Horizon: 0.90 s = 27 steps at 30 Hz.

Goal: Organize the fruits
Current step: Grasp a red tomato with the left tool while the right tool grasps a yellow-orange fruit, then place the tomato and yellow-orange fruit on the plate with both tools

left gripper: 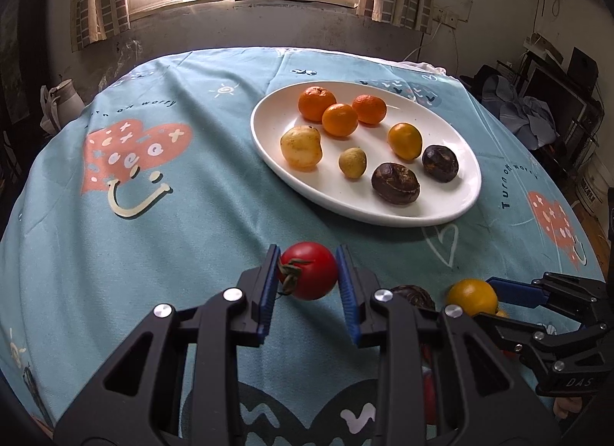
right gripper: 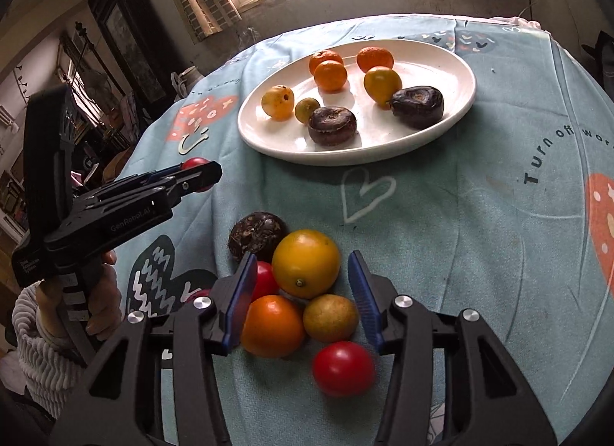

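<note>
My left gripper is shut on a red tomato and holds it above the cloth, short of the white plate. It also shows in the right wrist view. The plate holds several fruits: oranges, yellow ones and two dark brown ones. My right gripper is open over a loose pile on the cloth: a yellow fruit, an orange, a greenish fruit, a red tomato and a dark brown fruit. It holds nothing.
A blue patterned cloth covers the round table. A window lies beyond the far edge. A white jug stands past the table's left side. Furniture and cables crowd the right wall.
</note>
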{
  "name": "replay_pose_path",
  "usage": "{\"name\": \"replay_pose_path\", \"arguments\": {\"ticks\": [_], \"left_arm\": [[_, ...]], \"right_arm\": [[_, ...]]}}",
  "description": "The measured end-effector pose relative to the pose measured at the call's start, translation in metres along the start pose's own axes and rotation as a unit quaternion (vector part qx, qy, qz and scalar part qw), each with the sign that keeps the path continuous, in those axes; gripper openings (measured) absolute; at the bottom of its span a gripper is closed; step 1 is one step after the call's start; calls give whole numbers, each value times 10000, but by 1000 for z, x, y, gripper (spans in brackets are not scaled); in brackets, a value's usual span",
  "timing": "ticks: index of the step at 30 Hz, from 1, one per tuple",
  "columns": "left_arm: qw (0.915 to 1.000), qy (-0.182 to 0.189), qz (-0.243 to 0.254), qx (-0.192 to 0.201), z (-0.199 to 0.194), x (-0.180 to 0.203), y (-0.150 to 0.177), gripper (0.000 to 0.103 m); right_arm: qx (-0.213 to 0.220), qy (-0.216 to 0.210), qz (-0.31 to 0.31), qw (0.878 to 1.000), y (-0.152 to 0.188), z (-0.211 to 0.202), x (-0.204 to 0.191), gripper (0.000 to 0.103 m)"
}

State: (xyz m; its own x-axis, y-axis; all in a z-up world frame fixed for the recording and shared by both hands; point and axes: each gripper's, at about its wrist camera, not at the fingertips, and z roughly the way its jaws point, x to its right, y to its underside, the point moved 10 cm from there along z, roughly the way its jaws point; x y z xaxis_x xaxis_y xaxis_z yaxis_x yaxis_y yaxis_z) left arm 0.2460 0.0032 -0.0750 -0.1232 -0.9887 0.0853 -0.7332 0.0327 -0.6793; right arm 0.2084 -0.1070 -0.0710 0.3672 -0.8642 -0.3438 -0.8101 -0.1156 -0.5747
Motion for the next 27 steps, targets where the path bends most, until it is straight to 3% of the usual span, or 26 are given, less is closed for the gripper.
{"name": "replay_pose_path", "arguments": {"ticks": [18,27], "left_arm": [[9995,2,215,-212,13,9,8,30],[9998,-1,210,-61,8,10,3,30]], "right_arm": [[179,-55,-6,9998,-2,2,-1,37],[721,29,300,9969,-26,-30,20,37]]}}
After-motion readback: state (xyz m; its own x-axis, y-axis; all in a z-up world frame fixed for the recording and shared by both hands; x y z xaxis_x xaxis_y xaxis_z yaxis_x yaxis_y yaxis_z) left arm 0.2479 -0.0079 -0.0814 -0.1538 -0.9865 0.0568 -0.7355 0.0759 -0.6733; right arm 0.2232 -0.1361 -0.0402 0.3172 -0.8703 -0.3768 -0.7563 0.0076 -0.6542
